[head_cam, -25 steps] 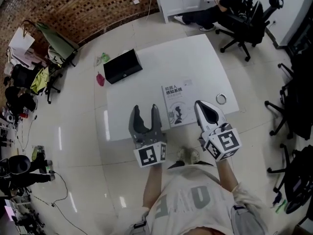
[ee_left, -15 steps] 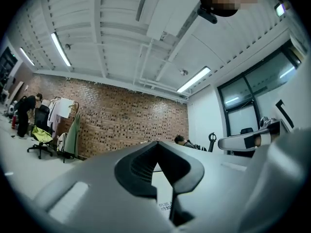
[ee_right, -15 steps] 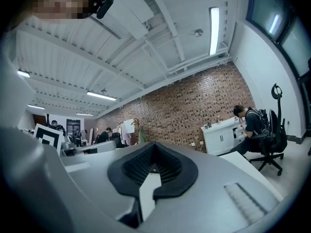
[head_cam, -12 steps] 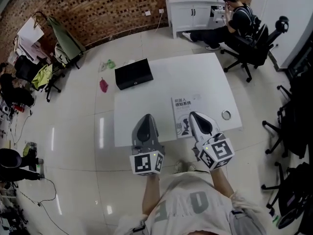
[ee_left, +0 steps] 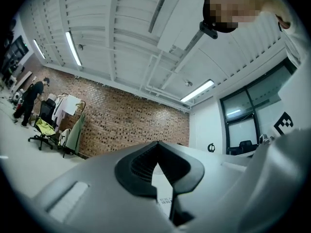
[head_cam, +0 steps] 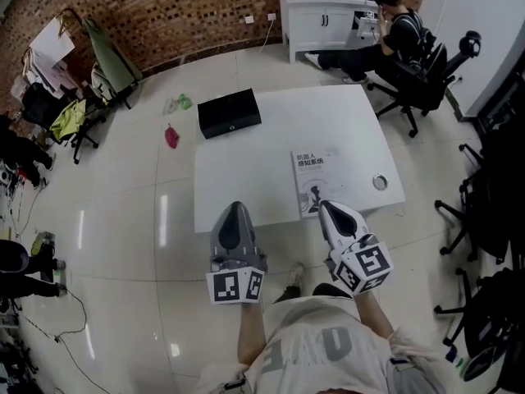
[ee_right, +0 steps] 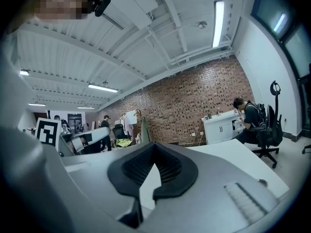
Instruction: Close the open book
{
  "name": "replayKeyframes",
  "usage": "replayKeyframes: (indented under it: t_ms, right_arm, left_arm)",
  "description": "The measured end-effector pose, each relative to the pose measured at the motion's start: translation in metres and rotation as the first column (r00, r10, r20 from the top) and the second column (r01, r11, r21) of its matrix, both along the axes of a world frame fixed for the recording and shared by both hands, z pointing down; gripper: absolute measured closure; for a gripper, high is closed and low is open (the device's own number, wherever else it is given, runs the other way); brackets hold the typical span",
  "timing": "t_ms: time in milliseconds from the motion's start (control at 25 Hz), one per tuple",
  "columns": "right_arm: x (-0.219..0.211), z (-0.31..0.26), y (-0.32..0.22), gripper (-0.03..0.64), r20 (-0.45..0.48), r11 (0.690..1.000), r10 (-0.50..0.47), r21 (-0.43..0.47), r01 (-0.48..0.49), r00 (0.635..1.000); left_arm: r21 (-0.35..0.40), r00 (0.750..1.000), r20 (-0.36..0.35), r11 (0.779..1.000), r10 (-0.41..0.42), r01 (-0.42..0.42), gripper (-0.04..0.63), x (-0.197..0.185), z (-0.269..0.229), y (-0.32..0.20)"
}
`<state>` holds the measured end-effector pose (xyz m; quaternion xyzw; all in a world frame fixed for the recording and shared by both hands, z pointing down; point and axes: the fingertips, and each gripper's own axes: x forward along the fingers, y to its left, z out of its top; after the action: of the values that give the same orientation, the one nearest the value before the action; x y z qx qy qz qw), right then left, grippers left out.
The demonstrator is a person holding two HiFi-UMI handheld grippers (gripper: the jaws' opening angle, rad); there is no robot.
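Note:
The book [head_cam: 316, 183] lies shut, white cover up, on the near right part of the white table [head_cam: 271, 154]. My left gripper [head_cam: 234, 212] hangs at the table's near edge, left of the book, with its jaws shut and nothing in them. My right gripper [head_cam: 329, 209] sits just below the book's near edge, also shut and empty. In the left gripper view the left gripper [ee_left: 156, 144] shows its pads closed together, with a sliver of the book's print [ee_left: 164, 200] behind. The right gripper [ee_right: 154, 145] looks the same in its own view.
A black box [head_cam: 230, 113] lies at the table's far left corner and a small metal ring [head_cam: 379, 182] near its right edge. A person [head_cam: 394, 31] sits on an office chair by a white cabinet [head_cam: 320, 11]. More chairs [head_cam: 480, 212] stand at the right, clutter [head_cam: 57, 121] at the left.
The left gripper's jaws, open a second ago, have shut on nothing. Both grippers have drawn back toward me, off the table to its near edge. The book has stayed closed.

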<state>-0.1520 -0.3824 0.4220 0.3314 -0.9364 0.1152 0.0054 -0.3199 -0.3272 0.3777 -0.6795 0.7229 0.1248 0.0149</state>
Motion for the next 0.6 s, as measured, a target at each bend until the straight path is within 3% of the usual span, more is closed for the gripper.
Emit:
replayKeyframes:
  t_ms: [240, 600]
  right_arm:
    - [0.036, -0.023, 0.082, 0.612, 0.046, 0.998, 0.007, 0.067, -0.01, 0.999]
    - [0.186, 0.003, 0.251, 0.612, 0.078, 0.997, 0.071, 0.03, -0.073, 0.994]
  left_arm:
    - [0.042, 0.999, 0.031, 0.999, 0.033, -0.035, 0.581, 0.035, -0.018, 0.07]
    - [-0.014, 0.997, 0.012, 0.997, 0.072, -0.072, 0.581, 0.179, 0.013, 0.234]
